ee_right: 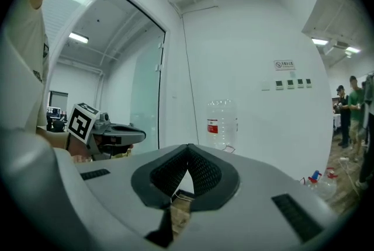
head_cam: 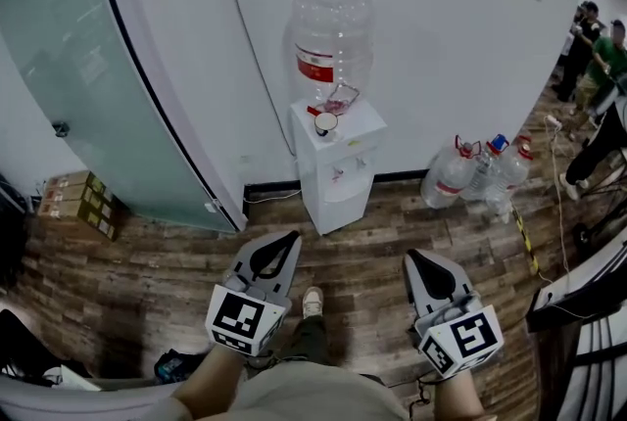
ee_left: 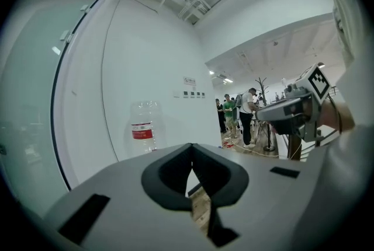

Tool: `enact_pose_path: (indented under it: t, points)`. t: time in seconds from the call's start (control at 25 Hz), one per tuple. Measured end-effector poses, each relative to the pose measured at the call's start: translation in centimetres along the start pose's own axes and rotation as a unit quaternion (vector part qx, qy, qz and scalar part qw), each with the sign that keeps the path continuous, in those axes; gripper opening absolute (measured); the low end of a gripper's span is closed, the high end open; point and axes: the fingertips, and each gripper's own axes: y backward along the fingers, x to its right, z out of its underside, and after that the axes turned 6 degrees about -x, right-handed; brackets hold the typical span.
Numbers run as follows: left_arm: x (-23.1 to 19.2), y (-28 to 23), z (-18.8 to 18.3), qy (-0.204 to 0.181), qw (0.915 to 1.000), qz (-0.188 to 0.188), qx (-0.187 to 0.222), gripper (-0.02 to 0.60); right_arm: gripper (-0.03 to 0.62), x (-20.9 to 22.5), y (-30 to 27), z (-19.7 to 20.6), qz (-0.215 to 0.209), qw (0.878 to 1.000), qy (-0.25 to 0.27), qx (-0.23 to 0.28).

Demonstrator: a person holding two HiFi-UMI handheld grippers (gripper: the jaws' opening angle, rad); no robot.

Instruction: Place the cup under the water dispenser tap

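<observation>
A white water dispenser [head_cam: 338, 176] stands against the wall with a clear, near-empty bottle [head_cam: 333, 42] on top. A small white cup [head_cam: 325, 123] sits on the dispenser's top, beside the bottle's neck. Both grippers hover low over the wood floor, a good way short of the dispenser. My left gripper [head_cam: 284, 241] is shut and holds nothing. My right gripper [head_cam: 416, 259] is shut and empty too. The left gripper view looks over the shut left gripper [ee_left: 191, 150] to the bottle [ee_left: 143, 127]. The right gripper view shows the right gripper [ee_right: 187, 150] and the bottle [ee_right: 221, 124].
Several water bottles [head_cam: 470, 172] lie on the floor right of the dispenser. Cardboard boxes [head_cam: 83, 199] sit at the left by a frosted glass partition [head_cam: 88, 67]. People [head_cam: 598, 47] stand at the far right. The person's shoe [head_cam: 313, 300] shows between the grippers.
</observation>
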Motion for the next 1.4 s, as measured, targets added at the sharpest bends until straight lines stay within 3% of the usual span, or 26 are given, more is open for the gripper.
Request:
enact_pose_path:
  t: [0.84,1.4]
  points:
    - [-18.4,-20.3,0.0,0.007,0.9978,0.057,-0.031,0.006,0.006,10.1,-25.8,-4.5,0.004,0.999,-0.016,-0.039]
    - [-21.3,-27.2,2.4,0.022,0.9958,0.077,-0.045,0.006,0.029,14.3,-33.5,-3.9,-0.002,0.998,-0.024,-0.053]
